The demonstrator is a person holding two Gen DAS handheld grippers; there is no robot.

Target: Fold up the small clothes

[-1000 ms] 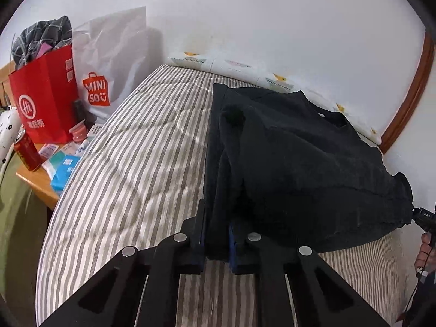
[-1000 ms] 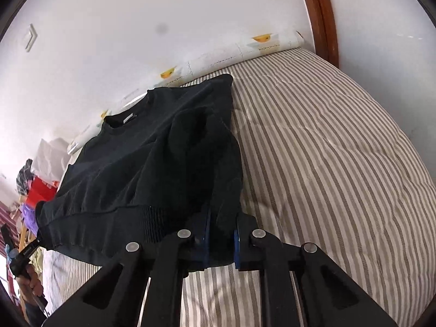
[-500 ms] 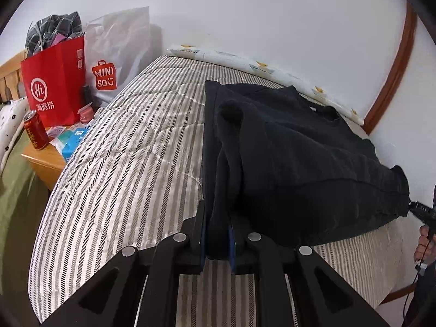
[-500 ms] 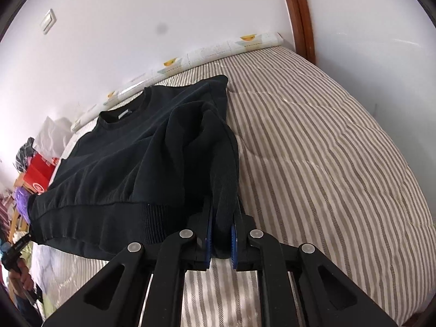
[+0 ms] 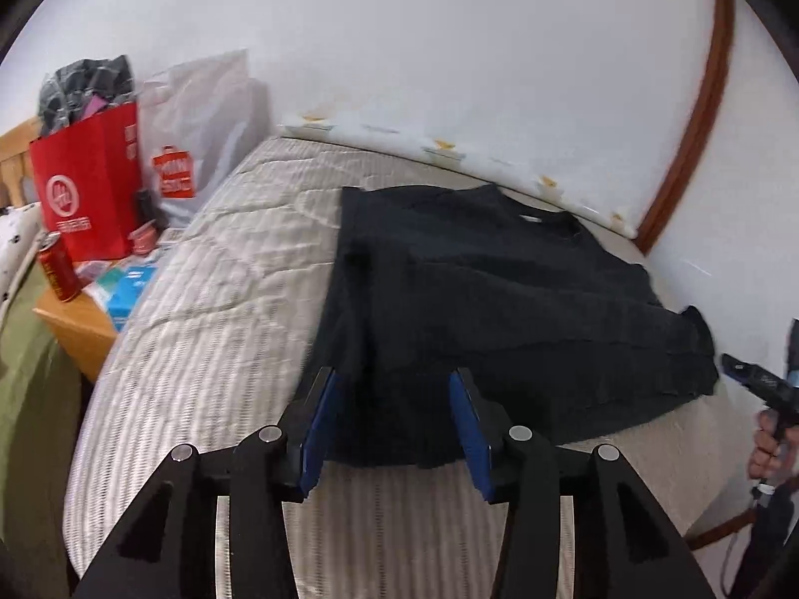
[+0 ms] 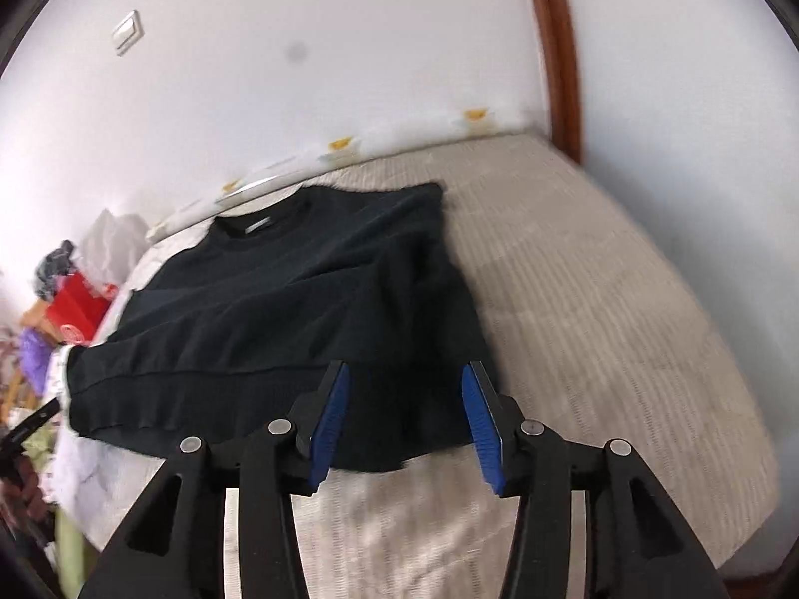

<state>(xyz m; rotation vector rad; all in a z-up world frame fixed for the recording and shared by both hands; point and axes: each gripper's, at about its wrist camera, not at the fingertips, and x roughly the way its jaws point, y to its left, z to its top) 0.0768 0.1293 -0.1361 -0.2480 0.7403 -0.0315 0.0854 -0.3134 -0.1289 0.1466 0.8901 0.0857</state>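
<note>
1. Black knit sweater [image 5: 479, 309] lies flat on the striped quilted mattress [image 5: 209, 329], neckline toward the wall.
2. My left gripper [image 5: 394, 422] stands wide apart, holding nothing, over the hem's left corner.
3. My right gripper [image 6: 404, 417] likewise stands wide and unloaded at the hem's right corner.
4. Red paper bag [image 5: 87, 189] stands beside the bed.

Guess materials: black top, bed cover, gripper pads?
Black sweatshirt: looks like matte knit, probably cotton blend; ribbed hem band, soft drape. Striped bed cover: seemingly quilted woven fabric; stitched puckers, no sheen. Blue pads on the right gripper: probably rubber or soft plastic; fine ridges, matte. Same look on the left gripper.
</note>
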